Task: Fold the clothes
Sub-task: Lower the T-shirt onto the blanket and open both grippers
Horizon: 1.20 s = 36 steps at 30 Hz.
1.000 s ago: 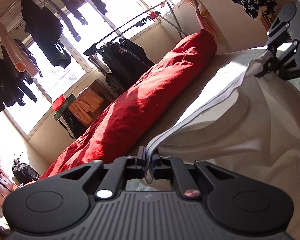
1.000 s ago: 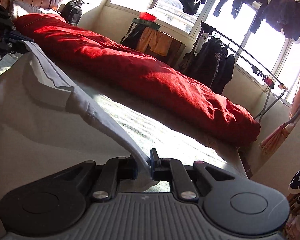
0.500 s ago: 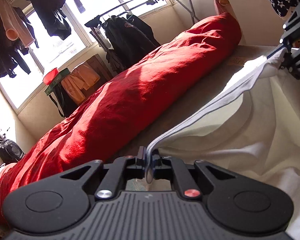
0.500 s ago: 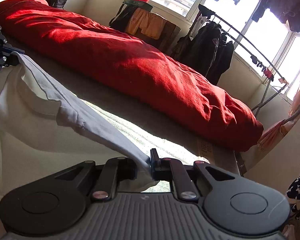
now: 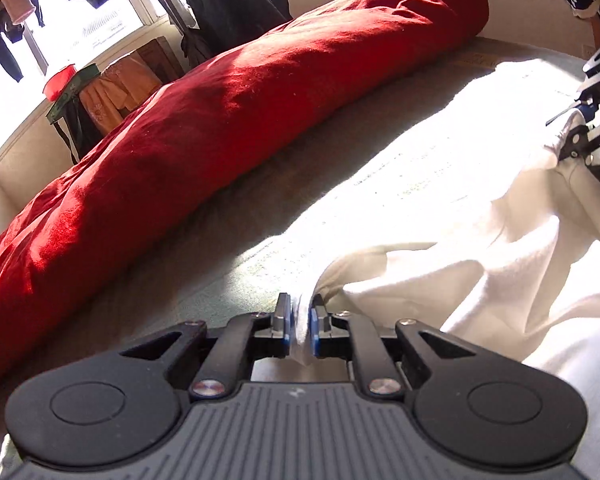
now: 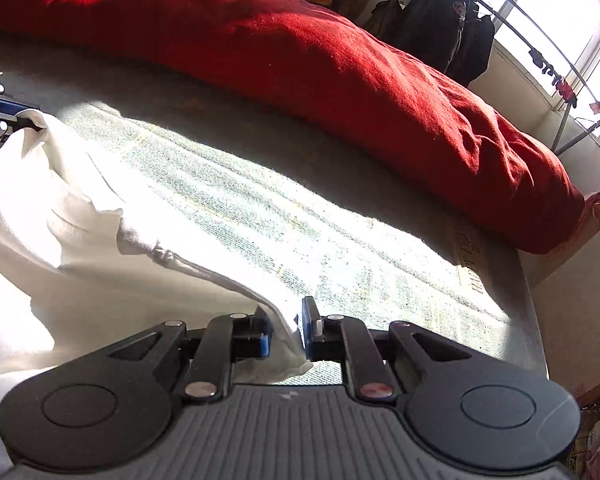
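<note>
A white garment (image 5: 480,272) lies slack and crumpled on the sunlit bed sheet (image 5: 380,184). My left gripper (image 5: 300,320) is low over the bed, shut on a bunched edge of it. Its blue pads (image 5: 287,322) press the cloth from both sides. My right gripper (image 6: 286,332) is shut on another part of the same edge (image 6: 204,268), and the white garment (image 6: 40,240) spreads to its left. Each gripper shows in the other's view: the right gripper (image 5: 580,136) at the far right edge, the left gripper (image 6: 4,120) at the far left, both with cloth in them.
A long red duvet roll (image 5: 220,120) lies along the far side of the bed, also the red duvet (image 6: 340,72). Behind it stand a rack of dark clothes (image 5: 228,4) and a small stand with orange cloth (image 5: 112,84) under the windows. The bed's foot edge (image 6: 532,320) is at the right.
Both grippers have come down toward the bed with the garment. Its edge, stretched taut in the air between them before, now sags and lies crumpled on the sheet.
</note>
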Tool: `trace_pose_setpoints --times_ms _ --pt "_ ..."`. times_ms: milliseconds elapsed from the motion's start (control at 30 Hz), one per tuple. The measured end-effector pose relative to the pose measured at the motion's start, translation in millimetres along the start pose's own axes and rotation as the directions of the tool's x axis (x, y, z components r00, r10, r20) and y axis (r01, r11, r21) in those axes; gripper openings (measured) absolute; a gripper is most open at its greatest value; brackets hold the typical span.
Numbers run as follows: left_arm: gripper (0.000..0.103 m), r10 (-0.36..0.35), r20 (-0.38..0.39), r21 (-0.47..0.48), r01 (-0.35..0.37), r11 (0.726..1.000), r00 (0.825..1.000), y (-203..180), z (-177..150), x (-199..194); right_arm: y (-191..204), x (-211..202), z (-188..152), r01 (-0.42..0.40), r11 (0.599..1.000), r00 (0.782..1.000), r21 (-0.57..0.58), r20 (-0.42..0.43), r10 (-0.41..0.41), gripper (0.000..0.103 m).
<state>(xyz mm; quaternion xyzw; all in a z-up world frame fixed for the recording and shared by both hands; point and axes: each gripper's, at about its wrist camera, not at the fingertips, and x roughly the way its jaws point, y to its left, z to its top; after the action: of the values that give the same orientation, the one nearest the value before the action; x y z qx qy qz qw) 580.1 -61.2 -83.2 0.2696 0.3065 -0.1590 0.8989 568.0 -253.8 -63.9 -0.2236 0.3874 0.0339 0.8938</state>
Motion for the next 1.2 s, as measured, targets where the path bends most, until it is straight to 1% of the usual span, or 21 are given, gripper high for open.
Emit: trace_pose_setpoints --times_ms 100,167,233,267,333,367,433,467,500,600,633,667,700,767,833,900,933,1067,1133,1167,1200 --pt "0.015 -0.004 0.002 0.006 0.004 1.000 1.000 2 -2 -15 -6 -21 -3 -0.020 1.000 1.000 0.012 0.023 0.019 0.021" --pt "0.021 -0.017 0.005 0.003 0.017 1.000 1.000 6 -3 -33 -12 -38 -5 -0.035 0.999 0.999 0.024 0.041 0.034 0.021" --pt "0.032 -0.030 0.009 -0.002 0.030 1.000 1.000 11 -3 -51 -17 -56 -7 -0.051 0.998 0.997 0.036 0.060 0.048 0.022" --pt "0.034 -0.032 0.017 -0.003 0.032 0.999 0.999 13 -5 -64 -19 -66 -8 -0.058 0.997 0.996 0.041 0.071 0.055 0.024" --pt "0.041 -0.032 0.023 -0.005 0.032 0.999 0.999 16 -10 -88 -23 -94 -12 -0.071 0.997 0.993 0.036 0.096 0.068 0.025" --pt "0.041 -0.029 0.022 -0.006 0.029 1.000 0.999 18 -13 -99 -24 -108 -15 -0.077 0.996 0.991 0.035 0.110 0.072 0.026" --pt "0.042 -0.039 0.002 -0.050 0.039 0.998 0.999 25 -22 -123 -26 -136 -20 -0.092 0.995 0.987 0.046 0.138 0.084 0.032" --pt "0.042 -0.044 -0.009 -0.074 0.044 0.996 0.999 27 -29 -134 -27 -151 -24 -0.118 0.991 0.983 0.060 0.149 0.108 0.039" --pt "0.042 -0.050 -0.019 -0.097 0.048 0.994 0.999 30 -37 -146 -28 -166 -28 -0.144 0.987 0.978 0.074 0.159 0.131 0.043" --pt "0.048 -0.050 -0.054 -0.159 0.041 0.986 0.997 35 -64 -180 -23 -209 -48 -0.230 0.970 0.961 0.080 0.176 0.213 0.049" --pt "0.049 -0.058 -0.072 -0.189 0.043 0.981 0.996 36 -75 -188 -18 -222 -56 -0.246 0.966 0.956 0.077 0.181 0.229 0.049" --pt "0.049 -0.066 -0.091 -0.220 0.045 0.974 0.994 37 -85 -197 -12 -235 -65 -0.261 0.962 0.952 0.073 0.185 0.244 0.053" --pt "0.049 -0.080 -0.103 -0.270 0.049 0.962 0.991 38 -98 -205 -6 -246 -74 -0.274 0.959 0.948 0.070 0.186 0.257 0.058" --pt "0.050 -0.115 -0.103 -0.363 0.071 0.929 0.988 35 -122 -222 9 -269 -94 -0.295 0.953 0.941 0.067 0.195 0.277 0.060" --pt "0.052 -0.151 -0.099 -0.452 0.091 0.888 0.984 32 -146 -239 23 -287 -112 -0.316 0.947 0.933 0.060 0.202 0.299 0.063" --pt "0.054 -0.183 -0.078 -0.508 0.119 0.853 0.980 24 -165 -255 37 -302 -131 -0.326 0.943 0.929 0.068 0.211 0.306 0.063" --pt "0.054 -0.187 -0.073 -0.531 0.120 0.839 0.980 18 -174 -262 45 -309 -141 -0.325 0.943 0.929 0.072 0.212 0.304 0.065" --pt "0.056 -0.202 -0.063 -0.560 0.133 0.818 0.977 -2 -190 -281 71 -336 -179 -0.320 0.943 0.929 0.089 0.228 0.293 0.066" --pt "0.060 -0.205 -0.063 -0.561 0.135 0.817 0.977 -12 -193 -287 79 -347 -194 -0.317 0.942 0.929 0.107 0.234 0.286 0.068" --pt "0.060 -0.206 -0.062 -0.561 0.136 0.816 0.977 -17 -194 -290 83 -353 -200 -0.313 0.942 0.931 0.118 0.237 0.279 0.069" --pt "0.060 -0.194 -0.071 -0.554 0.123 0.823 0.978 -22 -194 -291 85 -357 -206 -0.309 0.942 0.932 0.131 0.239 0.273 0.070"
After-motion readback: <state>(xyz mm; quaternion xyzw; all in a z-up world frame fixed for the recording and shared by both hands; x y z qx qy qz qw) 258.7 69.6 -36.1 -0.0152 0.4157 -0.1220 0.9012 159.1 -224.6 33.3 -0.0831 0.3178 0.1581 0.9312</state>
